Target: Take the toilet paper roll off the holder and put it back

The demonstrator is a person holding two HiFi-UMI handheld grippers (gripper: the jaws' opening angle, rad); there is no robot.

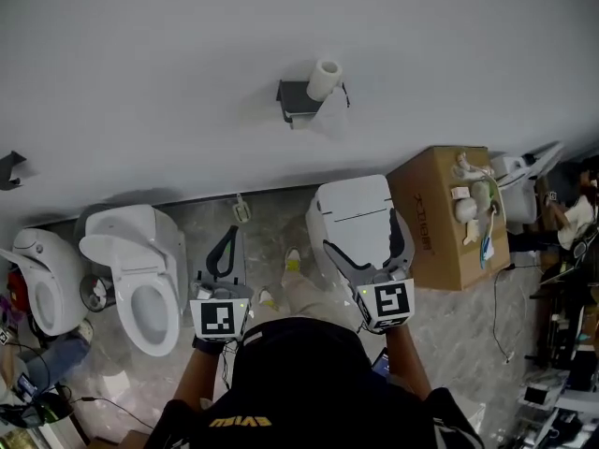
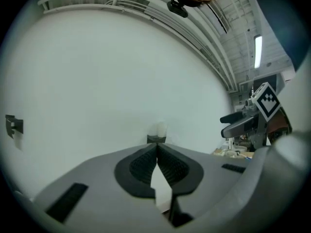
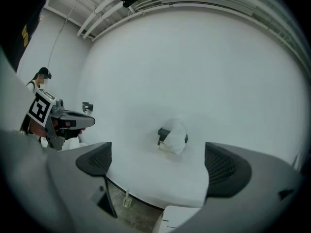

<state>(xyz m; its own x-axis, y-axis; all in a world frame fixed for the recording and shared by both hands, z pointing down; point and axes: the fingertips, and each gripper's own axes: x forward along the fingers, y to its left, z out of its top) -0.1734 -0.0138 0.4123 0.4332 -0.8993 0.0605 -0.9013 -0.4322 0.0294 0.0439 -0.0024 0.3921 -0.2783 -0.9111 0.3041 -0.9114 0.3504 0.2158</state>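
A white toilet paper roll (image 1: 324, 79) sits on a dark metal holder (image 1: 298, 99) fixed to the white wall, well ahead of both grippers. In the right gripper view the roll (image 3: 176, 136) shows between the spread jaws, still far off. My right gripper (image 1: 369, 267) is open with nothing in it. My left gripper (image 1: 225, 251) is shut with its pads pressed together and empty; past its tips the roll (image 2: 159, 128) shows small on the holder (image 2: 156, 139). Both grippers hang low near the person's body.
Below the holder stands a white closed toilet (image 1: 359, 221). A cardboard box (image 1: 447, 215) with items on top stands to its right. Further white toilets (image 1: 140, 269) stand at the left. Another dark bracket (image 1: 8, 168) is on the wall far left. Cluttered gear lies at the right edge.
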